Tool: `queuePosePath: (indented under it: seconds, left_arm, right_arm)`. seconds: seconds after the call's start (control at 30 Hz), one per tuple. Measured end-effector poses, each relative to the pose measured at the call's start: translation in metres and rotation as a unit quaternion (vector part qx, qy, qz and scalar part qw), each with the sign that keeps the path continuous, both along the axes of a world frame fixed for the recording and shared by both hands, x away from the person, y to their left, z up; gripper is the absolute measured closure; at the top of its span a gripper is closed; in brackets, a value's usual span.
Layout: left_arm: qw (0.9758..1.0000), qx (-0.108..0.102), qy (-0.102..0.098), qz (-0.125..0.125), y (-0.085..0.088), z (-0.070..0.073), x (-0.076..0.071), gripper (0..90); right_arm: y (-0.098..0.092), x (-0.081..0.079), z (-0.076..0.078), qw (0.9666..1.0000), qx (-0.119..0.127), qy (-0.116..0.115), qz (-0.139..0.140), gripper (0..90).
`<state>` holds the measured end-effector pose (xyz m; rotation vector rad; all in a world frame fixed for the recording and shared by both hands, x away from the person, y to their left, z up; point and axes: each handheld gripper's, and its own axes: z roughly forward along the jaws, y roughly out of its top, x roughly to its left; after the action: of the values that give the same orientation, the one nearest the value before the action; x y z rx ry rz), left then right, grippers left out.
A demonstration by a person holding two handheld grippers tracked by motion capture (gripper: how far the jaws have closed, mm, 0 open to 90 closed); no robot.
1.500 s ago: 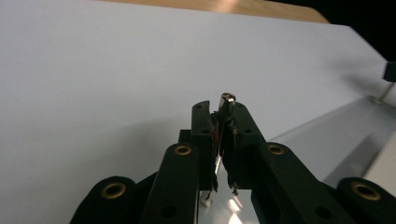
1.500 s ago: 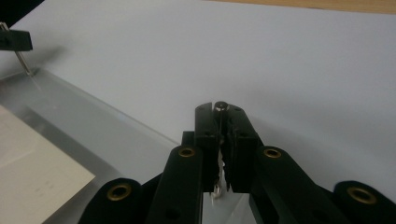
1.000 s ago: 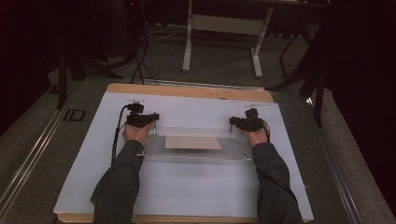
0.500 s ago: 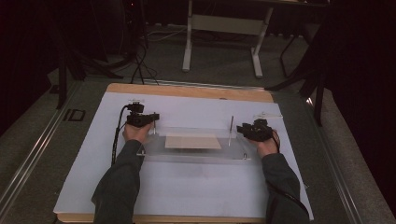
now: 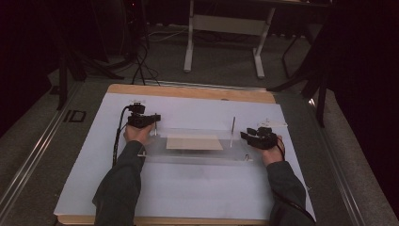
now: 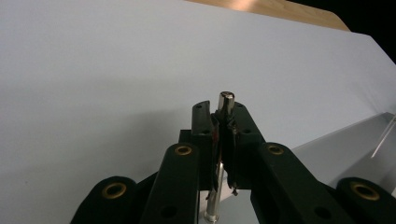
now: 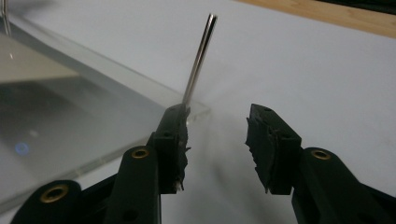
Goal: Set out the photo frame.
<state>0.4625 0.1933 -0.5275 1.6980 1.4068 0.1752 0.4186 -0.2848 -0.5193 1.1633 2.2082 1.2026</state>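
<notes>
Right gripper (image 5: 248,136) has just opened its jaws and slid off the right metal rod (image 5: 233,132), leaving it upright in the clear plate (image 5: 197,155). Left gripper (image 5: 151,123) clamps the left rod (image 6: 226,100). Release looks complete there.

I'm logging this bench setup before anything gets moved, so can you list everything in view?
clear plate: one, transparent, mid-table on the white sheet
tan sheet: one, beige, on or under the clear plate
metal rods: two, silver, upright at the plate's ends; left rod clamped, right rod standing free
white sheet: one, pale, covering the table
wooden table: one, light wood, edge showing at the far side
white frame: one, on the floor behind
left gripper: black, jaws shut on the left rod
right gripper: black, jaws just opening, nothing between them
</notes>
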Motion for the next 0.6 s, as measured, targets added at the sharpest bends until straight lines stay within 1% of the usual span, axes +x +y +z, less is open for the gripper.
queuePosePath:
  seconds: [0.13, 0.27, 0.43, 0.57, 0.6]
  left_arm:
    - [1.0, -0.002, 0.001, 0.0, 0.0001, -0.0002, 0.0, 83.6]
    - [0.9999, -0.01, 0.002, 0.005, 0.0005, -0.0012, 0.0002, 83.4]
    - [0.9999, -0.01, 0.004, 0.005, 0.0003, -0.0011, 0.0005, 83.3]
    - [0.9999, -0.011, 0.003, 0.004, 0.0003, -0.0013, 0.0006, 83.3]
    - [0.9999, -0.011, 0.004, 0.004, 0.0003, -0.0014, 0.0007, 83.3]
  right_arm:
    - [-0.0032, -0.0039, -0.0019, 0.9999, -0.011, 0.001, 0.003, 57.4]
    - [-0.0053, -0.0084, -0.0028, 0.9995, -0.025, -0.004, 0.017, 57.4]
    - [-0.0053, -0.0092, -0.0055, 0.9992, -0.031, -0.005, 0.024, 57.3]
    - [-0.0033, -0.0102, -0.0056, 0.9983, -0.031, -0.008, 0.049, 57.4]
    - [-0.002, -0.0107, -0.0053, 0.998, -0.033, -0.012, 0.053, 56.5]
